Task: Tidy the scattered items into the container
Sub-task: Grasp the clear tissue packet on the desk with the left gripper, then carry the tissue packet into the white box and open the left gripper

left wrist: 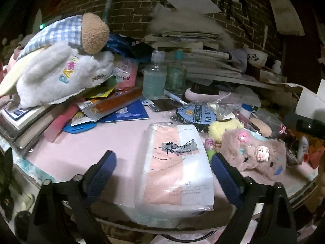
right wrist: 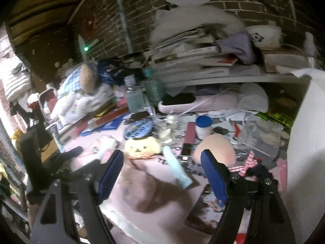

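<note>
Tissue pack (left wrist: 176, 168) between open left claw (left wrist: 162, 162) fingers; panda bowl (left wrist: 256, 57) on books.

A soft pack of tissues (left wrist: 176, 166), clear-wrapped with a peach and white front and black printed characters, lies flat on the pink surface (left wrist: 81, 148), its short end toward the near edge. Just right of the pack stands a small green and pink tube (left wrist: 210, 147), and beyond that a furry mauve pouch (left wrist: 254, 154) studded with little charms. Behind the tube sits a yellow plush puff (left wrist: 223, 127). Beyond the pack's far end lies a round blue tape roll (left wrist: 196, 113).
</note>
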{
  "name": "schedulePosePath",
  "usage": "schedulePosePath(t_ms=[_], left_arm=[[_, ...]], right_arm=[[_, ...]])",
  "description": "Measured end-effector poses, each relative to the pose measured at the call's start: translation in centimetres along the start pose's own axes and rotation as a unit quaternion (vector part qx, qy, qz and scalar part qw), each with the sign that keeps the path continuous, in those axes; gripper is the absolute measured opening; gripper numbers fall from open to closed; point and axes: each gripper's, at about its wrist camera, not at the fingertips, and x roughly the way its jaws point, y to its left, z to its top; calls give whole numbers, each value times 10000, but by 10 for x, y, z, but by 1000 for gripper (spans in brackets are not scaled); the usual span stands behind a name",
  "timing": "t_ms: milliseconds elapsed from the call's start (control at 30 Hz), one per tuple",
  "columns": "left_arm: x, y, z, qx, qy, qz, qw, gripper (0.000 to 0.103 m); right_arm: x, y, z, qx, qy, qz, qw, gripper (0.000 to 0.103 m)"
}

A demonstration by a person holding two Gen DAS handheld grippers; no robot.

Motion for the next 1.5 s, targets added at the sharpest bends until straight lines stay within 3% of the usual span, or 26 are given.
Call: schedulePosePath(t_ms=[133,200,400,700,900,1200,1333,1500], left_arm=[[0,0,0,78,29,62,9999,73],[0,-3,0,191,58,135,9997,62],[0,-6,0,329,119,203,9992,49],[0,-2,8,169,137,211,9995,44],[-17,-11,38,174,-108,20,9998,44],[-50,-64,109,298,-393,-1029,9935,44],[-65,-103,132,548,-474,-1493,9861,44],[-78,-163,150,997,-422,-2163,9703,44]], right_arm=[[-5,-12,0,63,-115,-198,9997,76],[-7,-18,0,77,-121,-281,9995,76],[-11,-27,0,118,-147,-420,9989,76],[-10,-27,-3,129,-97,-351,9993,76],[-4,-10,-7,-83,-92,-329,9994,76],[8,-1,-15,-233,70,-556,9982,76],[12,0,-15,-310,96,-622,9975,76],[13,-2,-15,-312,101,-618,9975,76]])
